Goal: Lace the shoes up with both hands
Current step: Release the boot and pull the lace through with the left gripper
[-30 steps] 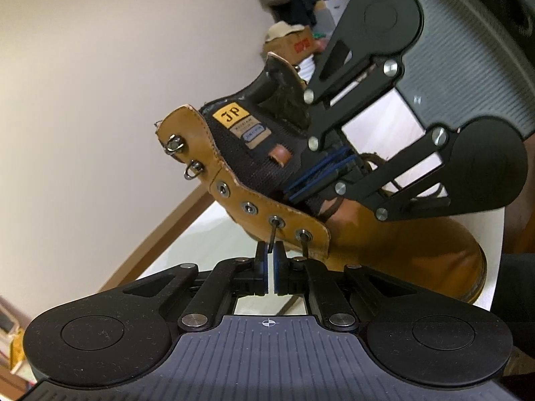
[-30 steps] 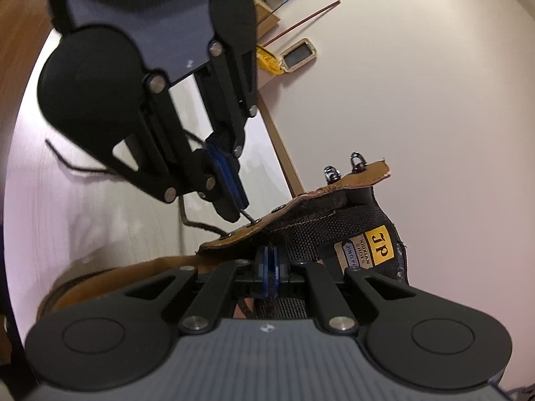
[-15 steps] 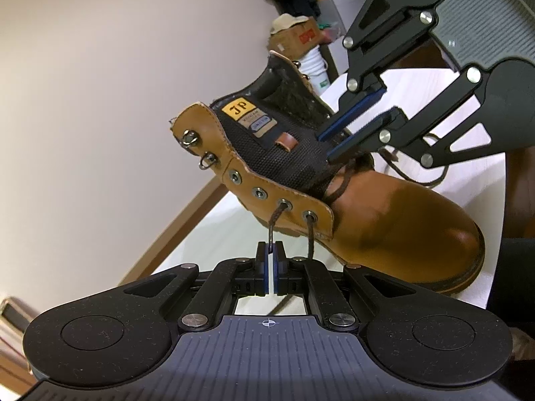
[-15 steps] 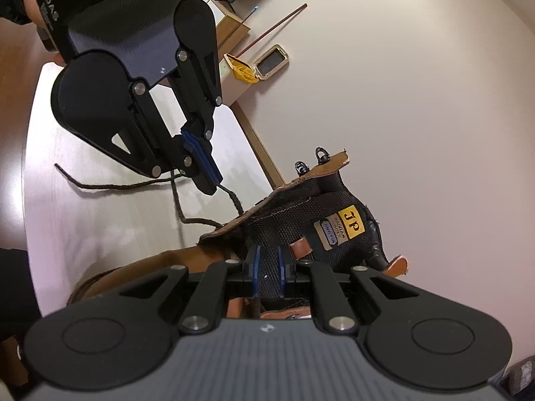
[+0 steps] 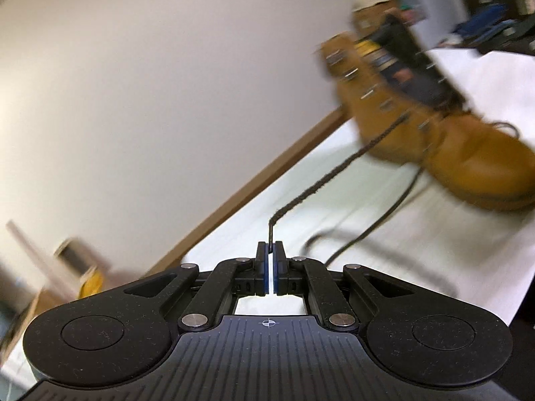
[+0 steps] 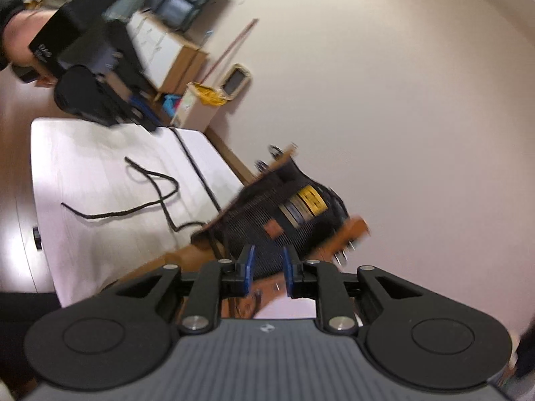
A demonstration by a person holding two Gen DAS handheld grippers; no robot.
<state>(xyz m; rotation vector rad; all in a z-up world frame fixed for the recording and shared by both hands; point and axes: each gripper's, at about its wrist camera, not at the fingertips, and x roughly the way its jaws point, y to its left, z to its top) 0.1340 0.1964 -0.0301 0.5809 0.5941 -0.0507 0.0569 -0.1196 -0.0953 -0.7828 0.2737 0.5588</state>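
Observation:
A tan leather boot (image 5: 461,157) with a black tongue lies on the white table (image 5: 418,267), blurred, at the upper right of the left wrist view. My left gripper (image 5: 270,250) is shut on the tip of a dark brown lace (image 5: 334,173), which runs taut up to an eyelet on the boot's flap. In the right wrist view my right gripper (image 6: 268,262) stands close in front of the boot's tongue (image 6: 267,214). Its jaws are opening, with nothing pressed between the blue pads (image 6: 248,269). The left gripper (image 6: 140,113) shows there far off at the upper left, with the lace (image 6: 197,167) stretched to it.
The lace's other end (image 6: 147,197) lies loose in a loop on the table (image 6: 83,160). A wooden strip (image 5: 254,183) edges the table along the pale wall. Cardboard boxes (image 6: 197,107) and clutter stand beyond the table's far end. A person's hand (image 6: 16,43) holds the left gripper.
My left gripper has drawn well away from the boot and pulled the lace out through the eyelet until taut. My right gripper has opened, let go of the lace and rolled.

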